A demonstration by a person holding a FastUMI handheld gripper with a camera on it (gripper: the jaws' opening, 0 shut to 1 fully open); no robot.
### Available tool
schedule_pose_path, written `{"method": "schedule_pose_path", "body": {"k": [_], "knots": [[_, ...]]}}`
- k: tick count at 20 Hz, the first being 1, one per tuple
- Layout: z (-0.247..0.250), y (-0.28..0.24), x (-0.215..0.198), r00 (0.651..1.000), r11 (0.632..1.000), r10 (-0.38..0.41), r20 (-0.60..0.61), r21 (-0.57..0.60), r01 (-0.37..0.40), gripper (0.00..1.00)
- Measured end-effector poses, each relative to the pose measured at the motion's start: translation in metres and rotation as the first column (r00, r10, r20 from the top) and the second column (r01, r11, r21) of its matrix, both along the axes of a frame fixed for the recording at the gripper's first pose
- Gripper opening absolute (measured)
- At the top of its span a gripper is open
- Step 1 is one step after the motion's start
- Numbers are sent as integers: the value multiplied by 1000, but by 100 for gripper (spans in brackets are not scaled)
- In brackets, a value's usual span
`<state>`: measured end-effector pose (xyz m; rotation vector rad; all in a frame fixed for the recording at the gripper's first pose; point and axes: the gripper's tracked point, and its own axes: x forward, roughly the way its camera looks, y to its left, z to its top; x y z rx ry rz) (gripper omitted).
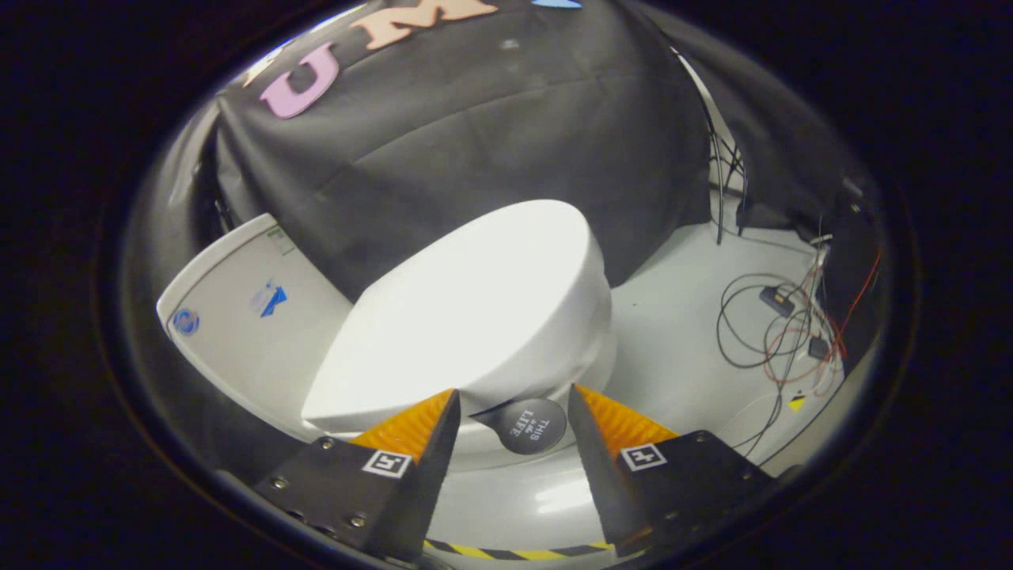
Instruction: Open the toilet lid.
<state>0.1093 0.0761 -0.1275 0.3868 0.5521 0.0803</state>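
Note:
A white toilet lid lies down over the bowl, just beyond my fingers. A round dark lift tab sticks out from under the lid's front edge and sits between my two fingertips, with a gap on each side. My gripper is open and touches neither the tab nor the lid. The white tank stands behind the lid, to its left, against the black cloth wall.
A tangle of black and red cables with small boxes lies on the white floor to the right of the toilet. More cables hang down the wall behind them. A yellow-and-black striped tape runs on the floor under my fingers.

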Motion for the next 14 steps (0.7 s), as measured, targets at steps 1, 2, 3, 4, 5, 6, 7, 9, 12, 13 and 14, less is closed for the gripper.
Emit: {"method": "schedule_pose_path", "body": {"k": [1, 2, 3, 4, 5, 6, 7, 9, 12, 13, 14], "knots": [[1, -2, 3, 1000, 999, -20, -2, 49, 20, 81], [4, -4, 4, 999, 995, -41, -6, 93, 41, 81], [3, -6, 4, 998, 990, -53, -19, 128, 55, 81], [1, -7, 2, 998, 985, -58, -36, 162, 63, 81], [0, -6, 3, 997, 977, -60, -45, 202, 68, 81], [-4, -12, 4, 995, 972, -86, -54, 216, 96, 76], [-8, -15, 2, 993, 969, -94, -70, 221, 108, 70], [-16, -11, 0, 991, 956, -88, -105, 270, 114, 60], [-28, -12, -4, 980, 932, -100, -170, 328, 152, 44], [-28, -13, 3, 978, 907, -114, -177, 382, 175, 33], [-22, -9, 1, 976, 878, -118, -182, 440, 188, 22]]}}
